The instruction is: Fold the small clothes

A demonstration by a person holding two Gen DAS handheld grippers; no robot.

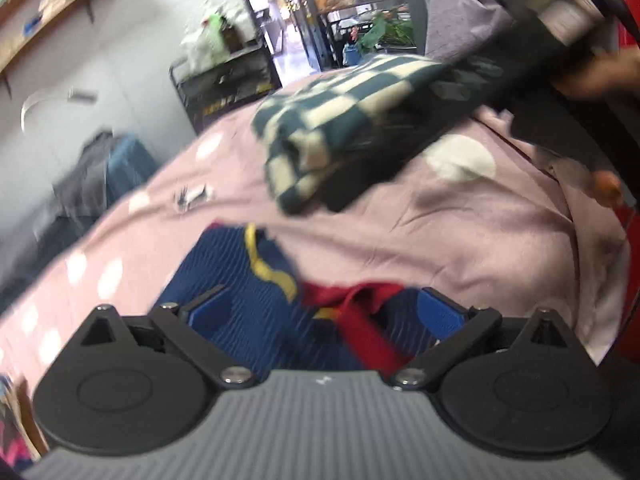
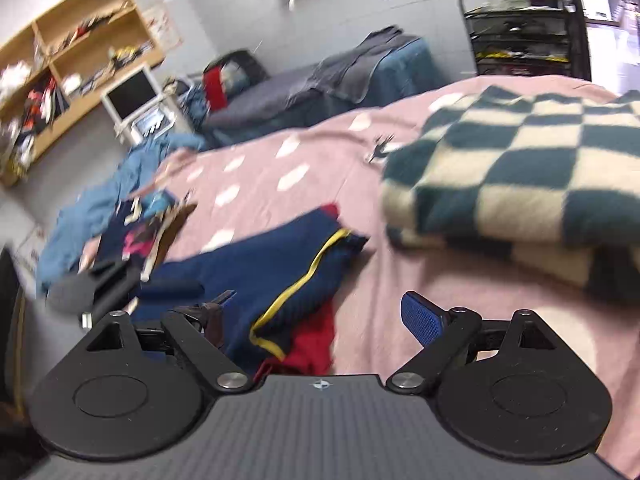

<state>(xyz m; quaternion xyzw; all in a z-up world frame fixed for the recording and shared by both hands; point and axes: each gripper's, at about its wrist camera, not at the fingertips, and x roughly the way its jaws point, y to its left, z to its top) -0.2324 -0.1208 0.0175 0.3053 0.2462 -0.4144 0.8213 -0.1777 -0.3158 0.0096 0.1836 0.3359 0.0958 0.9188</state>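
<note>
Here, left tool spread wide over navy garment, right tool likewise apart, gripping nothing.

We count one navy garment with yellow piping, one folded checkered blanket, one wooden shelf unit, one black wire cart.

Ribbed navy knit garment with yellow piping and red cloth beneath. Fuzzy, thick checked blanket. Soft matt pink bedspread, lightly creased. Matt black plastic right claw, textured blue pads, shiny metal screws. Pale wooden shelf.
</note>
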